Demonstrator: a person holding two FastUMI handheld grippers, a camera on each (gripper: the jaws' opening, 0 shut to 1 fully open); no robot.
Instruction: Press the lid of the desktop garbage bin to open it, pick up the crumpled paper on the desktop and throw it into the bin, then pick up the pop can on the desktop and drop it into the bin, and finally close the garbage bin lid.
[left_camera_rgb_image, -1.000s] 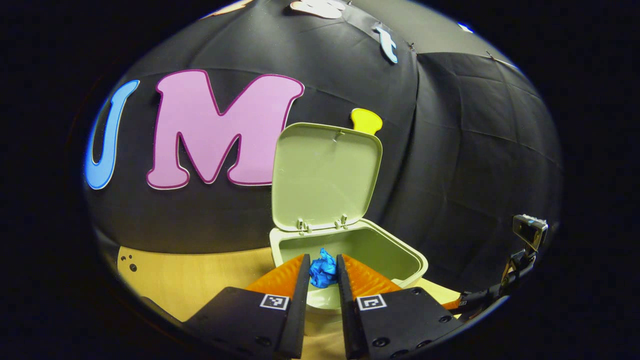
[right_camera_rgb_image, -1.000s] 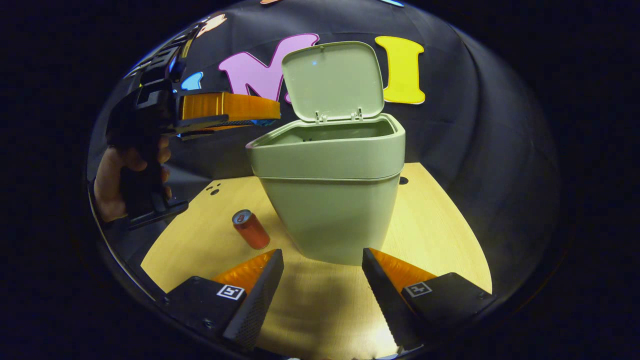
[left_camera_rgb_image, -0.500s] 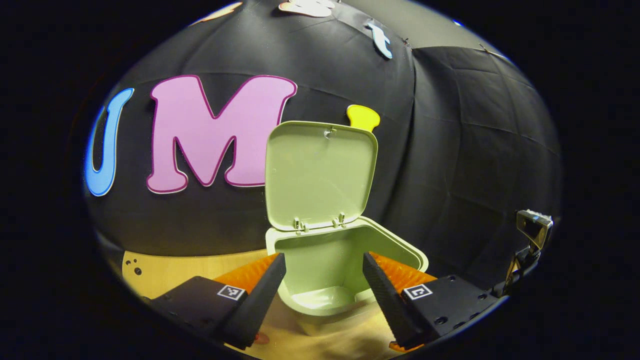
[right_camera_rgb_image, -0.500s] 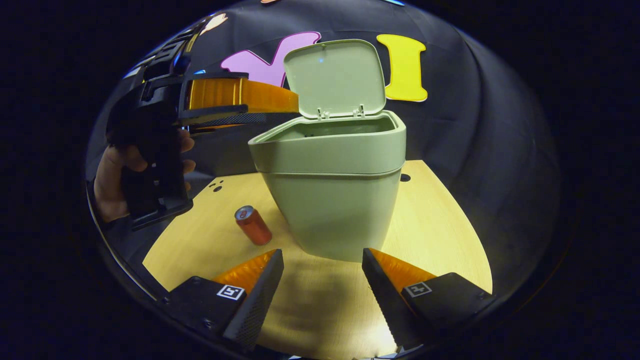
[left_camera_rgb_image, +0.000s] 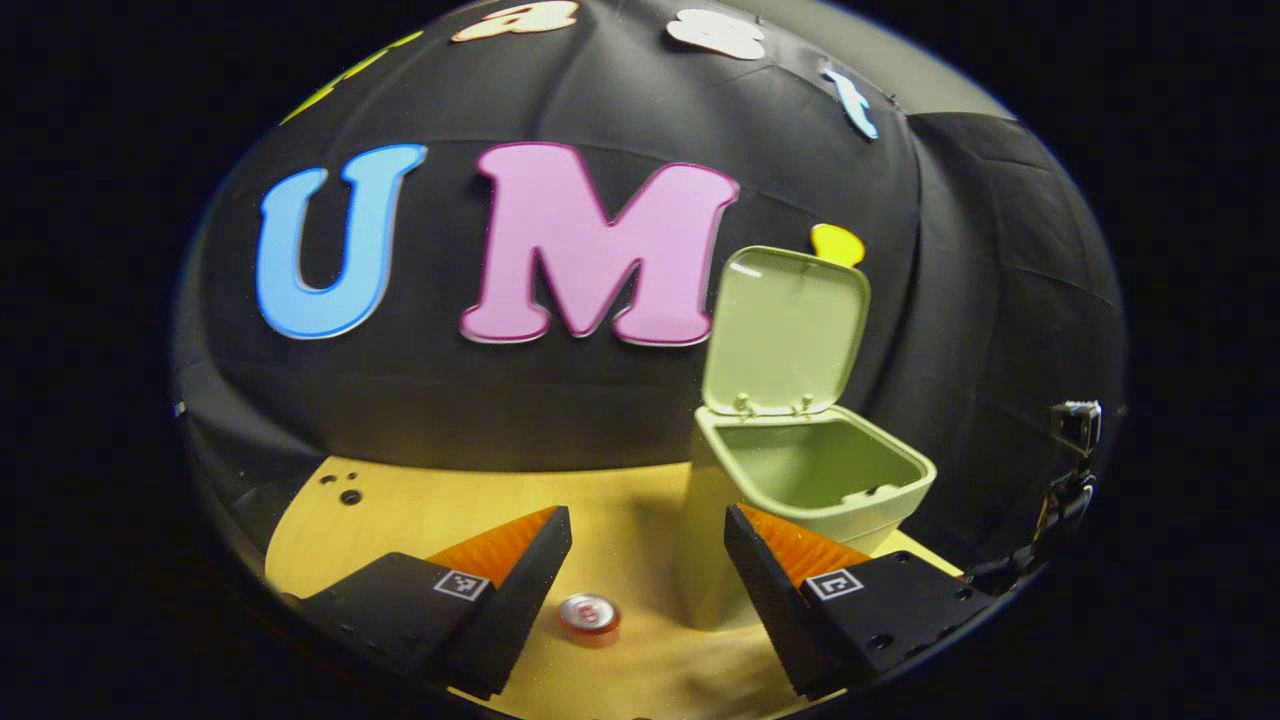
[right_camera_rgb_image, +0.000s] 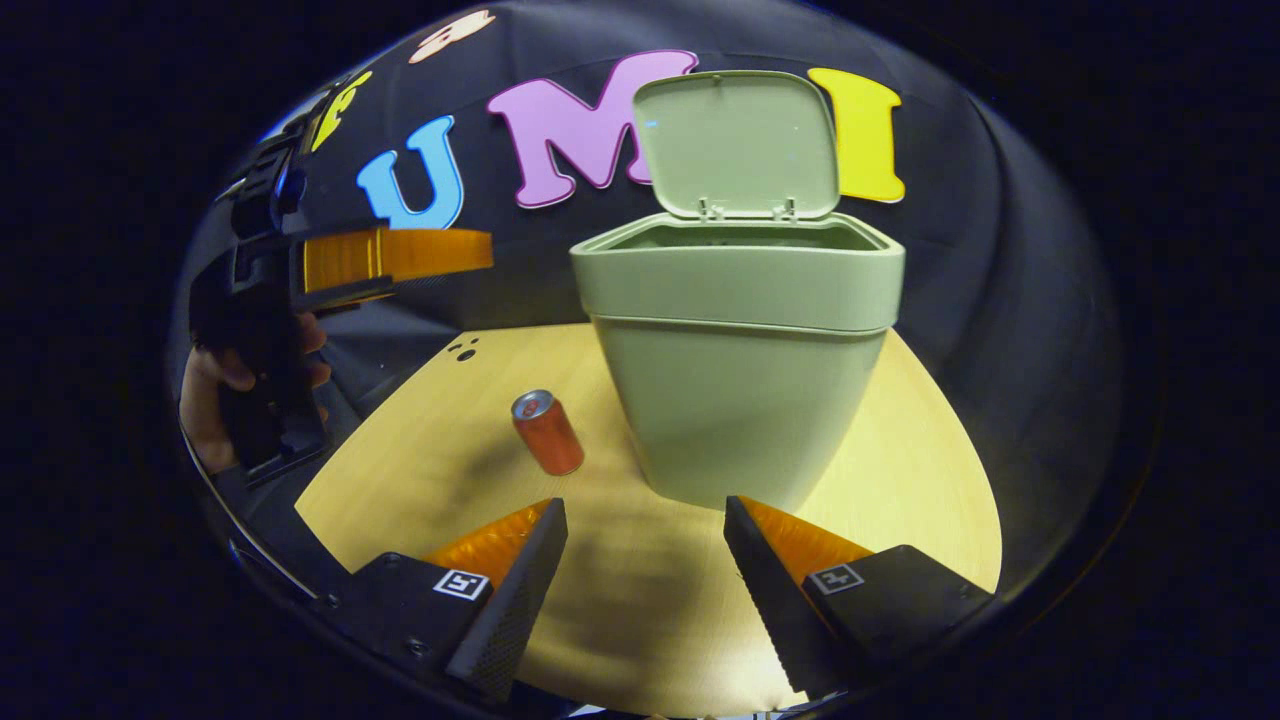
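The pale green bin (left_camera_rgb_image: 800, 490) (right_camera_rgb_image: 740, 350) stands on the wooden desktop with its lid (left_camera_rgb_image: 785, 330) (right_camera_rgb_image: 738, 142) raised upright. A red pop can (right_camera_rgb_image: 547, 432) (left_camera_rgb_image: 589, 616) stands upright left of the bin. My left gripper (left_camera_rgb_image: 648, 530) is open and empty, high above the desk, with the can just below between its fingers and the bin to its right. In the right gripper view the left gripper (right_camera_rgb_image: 400, 255) is held by a hand at the left, apart from the bin. My right gripper (right_camera_rgb_image: 645, 520) is open, low in front of the bin. The paper is hidden.
The wooden desktop (right_camera_rgb_image: 900, 470) (left_camera_rgb_image: 420, 510) has small holes near its back left corner (right_camera_rgb_image: 465, 350). Black cloth walls close in behind the bin. The right gripper's body (left_camera_rgb_image: 1065, 470) shows at the far right in the left gripper view.
My left gripper opened and the blue crumpled paper left its fingers over the bin. That gripper then drew back to the left, away from the bin. The right gripper shifted slightly left.
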